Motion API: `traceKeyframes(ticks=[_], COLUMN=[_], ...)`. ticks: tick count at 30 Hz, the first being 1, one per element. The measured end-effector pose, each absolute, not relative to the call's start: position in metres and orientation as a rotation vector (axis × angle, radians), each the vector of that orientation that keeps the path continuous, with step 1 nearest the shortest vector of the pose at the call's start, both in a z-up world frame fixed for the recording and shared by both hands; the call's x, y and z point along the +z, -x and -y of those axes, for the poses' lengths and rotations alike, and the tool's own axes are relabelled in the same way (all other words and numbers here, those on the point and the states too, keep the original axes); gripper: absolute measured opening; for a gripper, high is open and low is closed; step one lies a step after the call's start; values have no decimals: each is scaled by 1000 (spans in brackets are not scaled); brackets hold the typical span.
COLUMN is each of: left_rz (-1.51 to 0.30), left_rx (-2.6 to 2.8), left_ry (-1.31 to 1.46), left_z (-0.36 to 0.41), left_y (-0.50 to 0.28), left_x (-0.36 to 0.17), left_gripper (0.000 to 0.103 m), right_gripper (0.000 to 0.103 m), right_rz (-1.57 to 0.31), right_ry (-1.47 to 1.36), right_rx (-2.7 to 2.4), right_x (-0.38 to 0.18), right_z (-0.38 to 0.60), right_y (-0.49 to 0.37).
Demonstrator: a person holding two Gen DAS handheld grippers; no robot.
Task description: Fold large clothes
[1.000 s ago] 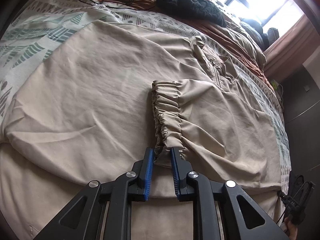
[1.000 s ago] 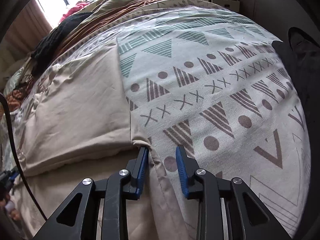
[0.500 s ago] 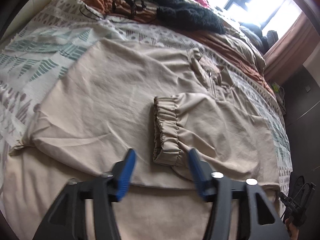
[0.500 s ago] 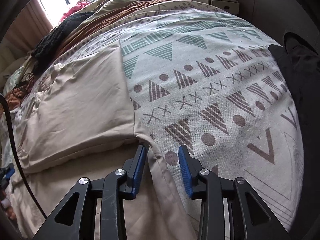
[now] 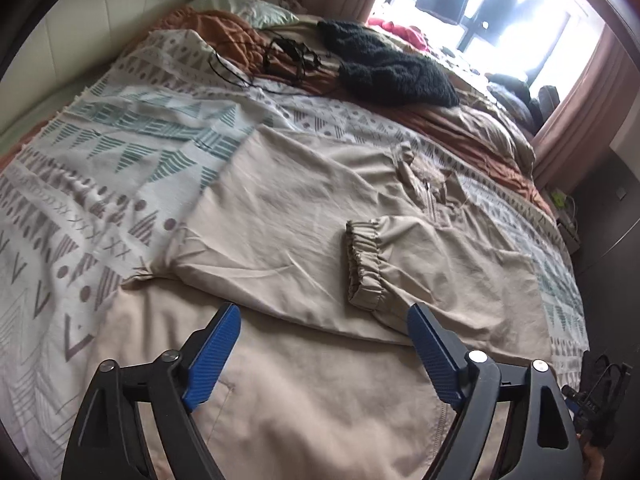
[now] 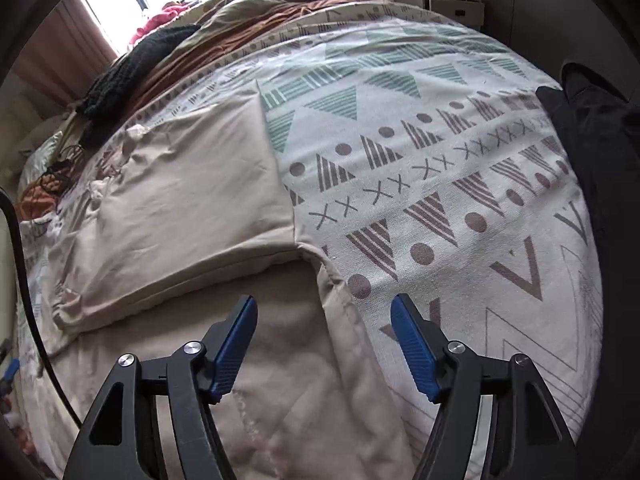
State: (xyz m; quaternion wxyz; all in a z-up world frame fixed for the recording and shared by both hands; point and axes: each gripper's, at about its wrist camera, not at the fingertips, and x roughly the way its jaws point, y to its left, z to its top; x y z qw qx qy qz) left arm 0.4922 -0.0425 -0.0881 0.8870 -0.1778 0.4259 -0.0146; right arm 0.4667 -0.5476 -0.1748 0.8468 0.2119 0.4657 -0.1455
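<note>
- My left gripper (image 5: pixel 324 332) hangs above the beige jacket (image 5: pixel 288 216), its blue fingers (image 5: pixel 214 354) spread wide and opening; nothing is caught between them, only cloth lying below.
- The jacket lies flat across the patterned bedspread (image 5: pixel 120 160). One sleeve is folded across the body, and its gathered elastic cuff (image 5: pixel 362 268) lies at about one o'clock from my left fingers, clear of them.
- The collar and zip (image 5: pixel 428 184) sit further off at one o'clock, toward the bright window (image 5: pixel 480 8).
- A black knitted garment (image 5: pixel 392 68) and a tangle of black cables (image 5: pixel 288 56) lie at twelve o'clock, at the far side of the bed.
- My right gripper (image 6: pixel 324 340) is also opening, its fingers (image 6: pixel 236 344) apart and holding nothing.
- Below it runs the jacket's side edge (image 6: pixel 340 304), where beige cloth meets the bedspread, and the folded part (image 6: pixel 192 208) lies at eleven o'clock.
</note>
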Motion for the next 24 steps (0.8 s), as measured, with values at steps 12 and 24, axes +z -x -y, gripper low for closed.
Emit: traceKeyframes(ticks=[12, 24], left_rz=[-782, -643], left_rx=[-24, 6], left_ry=[365, 426], left_z=[35, 35], left_y=[-403, -310], left_x=[-64, -50], left_gripper=[99, 102], right_gripper=[88, 98], right_rz=[-869, -829], right_ry=[-477, -513], right_rx=[-239, -185], right_x=[-113, -101], right_z=[528, 486], right_y=[-412, -345])
